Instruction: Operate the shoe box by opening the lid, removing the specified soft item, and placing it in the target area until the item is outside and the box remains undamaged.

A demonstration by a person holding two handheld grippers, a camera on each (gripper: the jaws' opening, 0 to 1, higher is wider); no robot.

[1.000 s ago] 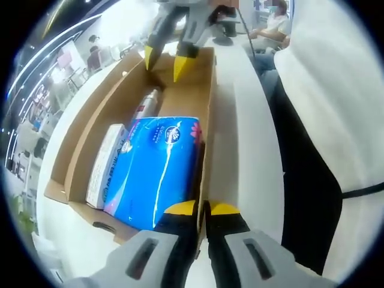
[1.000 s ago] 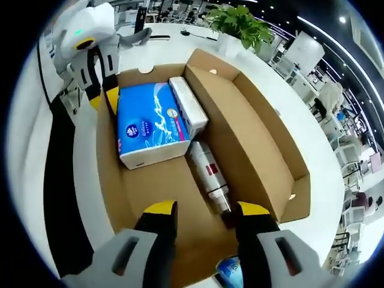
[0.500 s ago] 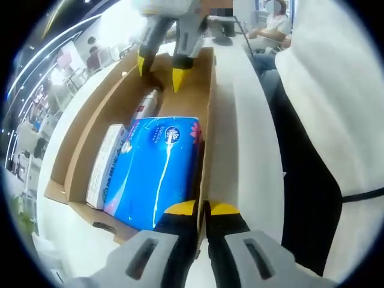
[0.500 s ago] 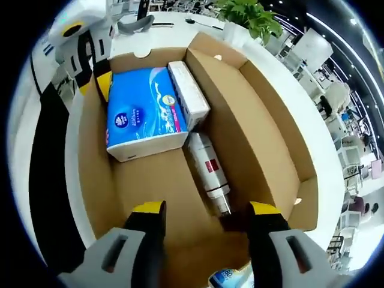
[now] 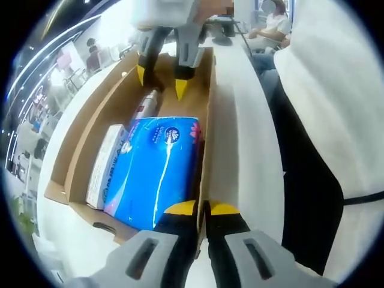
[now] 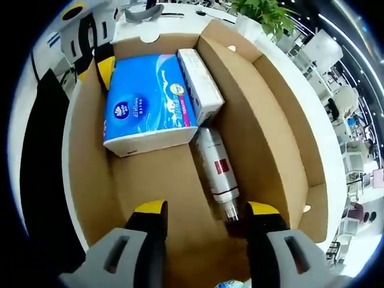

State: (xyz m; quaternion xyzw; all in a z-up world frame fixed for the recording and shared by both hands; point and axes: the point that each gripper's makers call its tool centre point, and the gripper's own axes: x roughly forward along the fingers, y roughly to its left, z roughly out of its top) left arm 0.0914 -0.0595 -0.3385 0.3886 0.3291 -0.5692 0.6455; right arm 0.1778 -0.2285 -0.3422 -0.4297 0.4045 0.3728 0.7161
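An open cardboard shoe box (image 5: 209,102) lies on a white table. Inside it are a soft blue tissue pack (image 5: 157,168), a slim white carton (image 5: 105,165) and a white bottle with a red label (image 5: 147,104). My left gripper (image 5: 203,208) is shut on the box's near side wall. My right gripper (image 5: 161,81) hangs open inside the far end of the box. In the right gripper view, my right gripper (image 6: 207,210) straddles the neck end of the bottle (image 6: 216,168) without touching it. The tissue pack (image 6: 147,102) and carton (image 6: 201,84) lie beyond, with the left gripper (image 6: 99,66) at the wall.
The box's tall folded-out side wall (image 6: 270,120) stands on one side. A person's white garment with a dark strap (image 5: 318,132) is close beside the table (image 5: 237,138). A potted plant (image 6: 264,12) and seated people (image 5: 270,24) are farther off.
My right gripper has sunk lower into the box, closer to the bottle, with its jaws spread slightly wider. The left gripper and the box contents have stayed put.
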